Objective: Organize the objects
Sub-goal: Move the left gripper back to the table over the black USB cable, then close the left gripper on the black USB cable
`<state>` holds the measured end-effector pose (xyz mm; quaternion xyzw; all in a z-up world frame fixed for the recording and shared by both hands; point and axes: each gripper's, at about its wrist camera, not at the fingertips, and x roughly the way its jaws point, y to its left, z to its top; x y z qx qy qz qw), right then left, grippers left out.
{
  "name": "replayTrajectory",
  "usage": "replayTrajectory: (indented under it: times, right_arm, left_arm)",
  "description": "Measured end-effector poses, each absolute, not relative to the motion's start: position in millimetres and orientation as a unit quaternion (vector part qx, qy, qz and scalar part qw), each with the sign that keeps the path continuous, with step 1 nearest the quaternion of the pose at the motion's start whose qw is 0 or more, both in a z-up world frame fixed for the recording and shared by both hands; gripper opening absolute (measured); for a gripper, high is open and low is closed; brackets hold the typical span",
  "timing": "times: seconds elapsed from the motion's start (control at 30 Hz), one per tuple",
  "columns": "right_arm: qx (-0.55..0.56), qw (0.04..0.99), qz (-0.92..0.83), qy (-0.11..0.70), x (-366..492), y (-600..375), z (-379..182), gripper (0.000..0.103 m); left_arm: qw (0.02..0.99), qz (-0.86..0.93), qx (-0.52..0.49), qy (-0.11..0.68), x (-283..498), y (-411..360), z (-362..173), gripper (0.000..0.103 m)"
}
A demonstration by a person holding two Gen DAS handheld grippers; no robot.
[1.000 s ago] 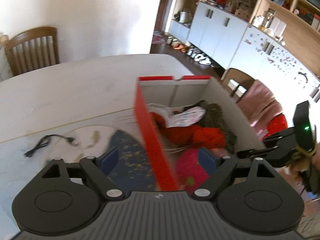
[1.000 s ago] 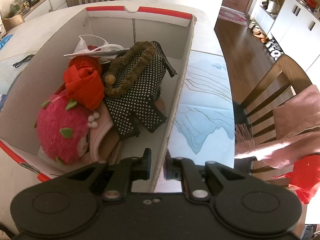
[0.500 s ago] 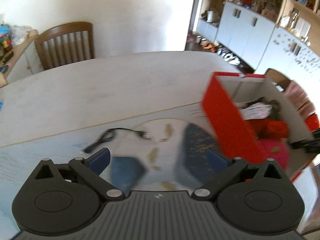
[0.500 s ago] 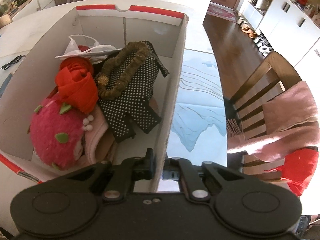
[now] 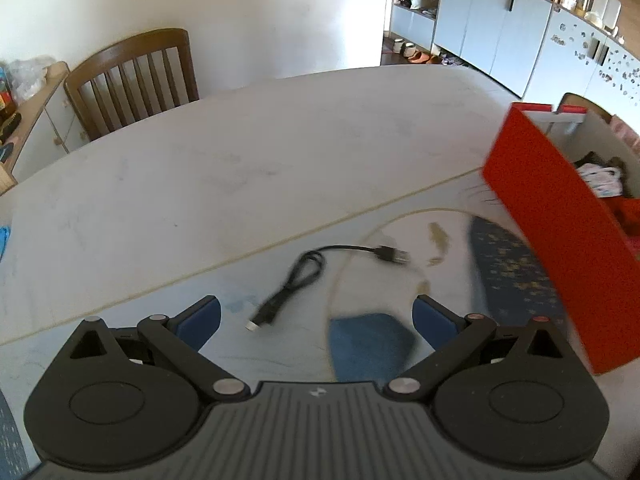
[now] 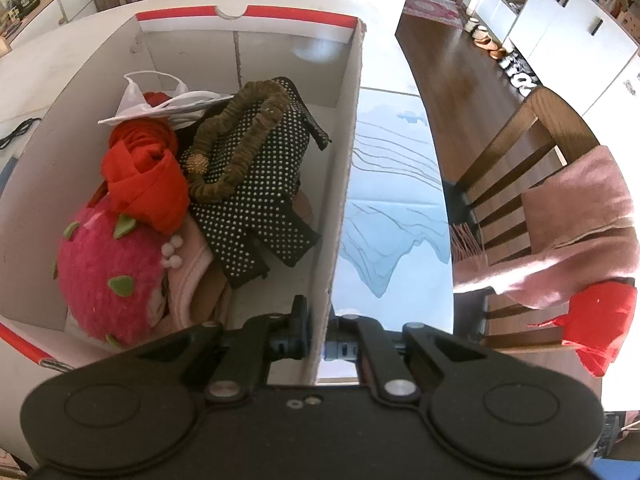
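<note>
A red cardboard box [image 5: 552, 236] stands on the table at the right of the left wrist view. In the right wrist view my right gripper [image 6: 320, 340] is shut on the box's right wall [image 6: 344, 184]. Inside lie a pink strawberry plush [image 6: 104, 272], a red cloth [image 6: 148, 176], a black dotted bag [image 6: 260, 172] and a white plastic bag [image 6: 156, 100]. My left gripper [image 5: 316, 320] is open and empty above the table, with a black USB cable [image 5: 304, 268] lying just ahead of it.
The white table [image 5: 240, 152] carries a printed mat [image 5: 500, 268]. A wooden chair [image 5: 136, 76] stands at the far side. Another chair with a pink cloth [image 6: 580, 216] stands right of the table. White cabinets [image 5: 500, 20] line the back wall.
My left gripper has swung left, away from the box, and now faces the cable. My right gripper keeps its hold on the box wall.
</note>
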<state>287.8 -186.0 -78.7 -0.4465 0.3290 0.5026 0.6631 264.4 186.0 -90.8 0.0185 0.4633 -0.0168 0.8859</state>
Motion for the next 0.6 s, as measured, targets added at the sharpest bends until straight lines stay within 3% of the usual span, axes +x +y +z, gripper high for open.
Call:
replayTrajectory:
  times: [0.27,0.37,0.43,0.6]
  right_arm:
    - [-0.441,0.667,0.490,0.345,289.0,-184.8,-77.4,0.004]
    - [-0.441,0.669,0.486,0.349,288.2,-184.5,-76.2,0.004]
    - [-0.441,0.670,0.483,0.352,288.5,-184.1,-76.0,0.004]
    - [-0.439,0.673,0.476,0.358,287.8,-183.4,-74.9,0.004]
  left_arm:
    - [0.872,-0.034,0.041,0.486,289.7,203.3,-125.7,0.100]
    - [0.868,-0.037,0.051,0.493,295.9,206.7,-135.7,0.090]
    - [0.866,-0.044,0.050,0.496,299.0,208.8,-140.3,0.077]
    - [0.864,-0.063,0.057,0.497,305.0,207.3,-146.8,0.062]
